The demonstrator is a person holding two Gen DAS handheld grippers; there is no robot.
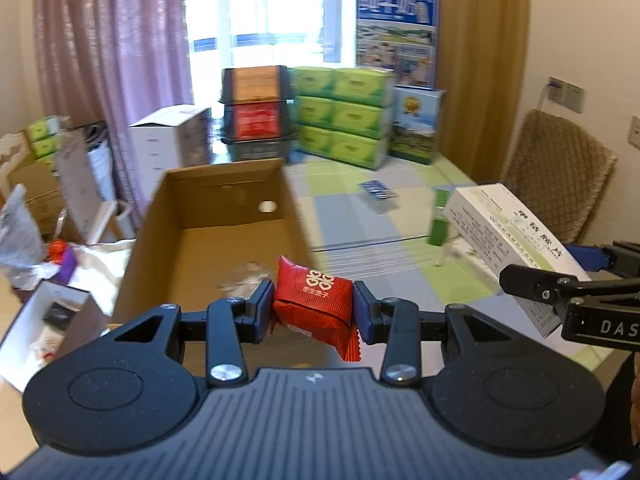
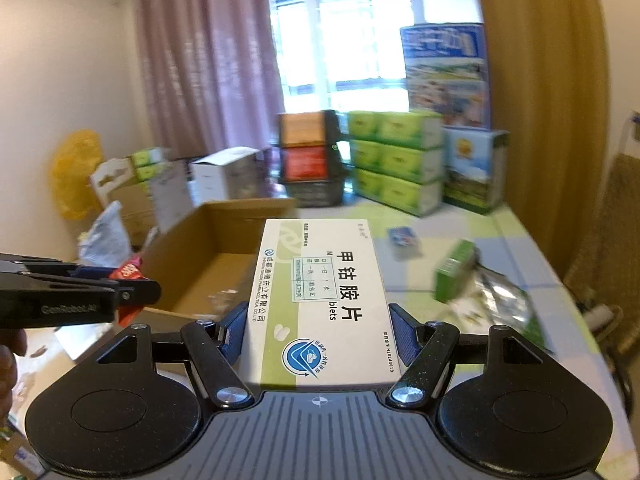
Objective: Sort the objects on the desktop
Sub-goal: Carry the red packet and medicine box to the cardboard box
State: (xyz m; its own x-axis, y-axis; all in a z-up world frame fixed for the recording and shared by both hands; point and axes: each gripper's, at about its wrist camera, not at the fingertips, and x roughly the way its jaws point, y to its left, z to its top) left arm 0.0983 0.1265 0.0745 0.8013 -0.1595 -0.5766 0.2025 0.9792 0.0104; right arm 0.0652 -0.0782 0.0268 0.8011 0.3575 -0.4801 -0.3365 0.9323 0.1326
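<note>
My left gripper (image 1: 313, 307) pinched the red candy packet (image 1: 316, 295) above the cardboard box (image 1: 218, 208); my right gripper (image 2: 316, 334) clamped the medicine box (image 2: 320, 292) nearby. Best release low, well inside.

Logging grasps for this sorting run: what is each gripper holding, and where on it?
The left gripper pinches a red candy packet across its two sides. The right gripper clamps a white-and-green medicine box by its long side faces, near its rear end.
</note>
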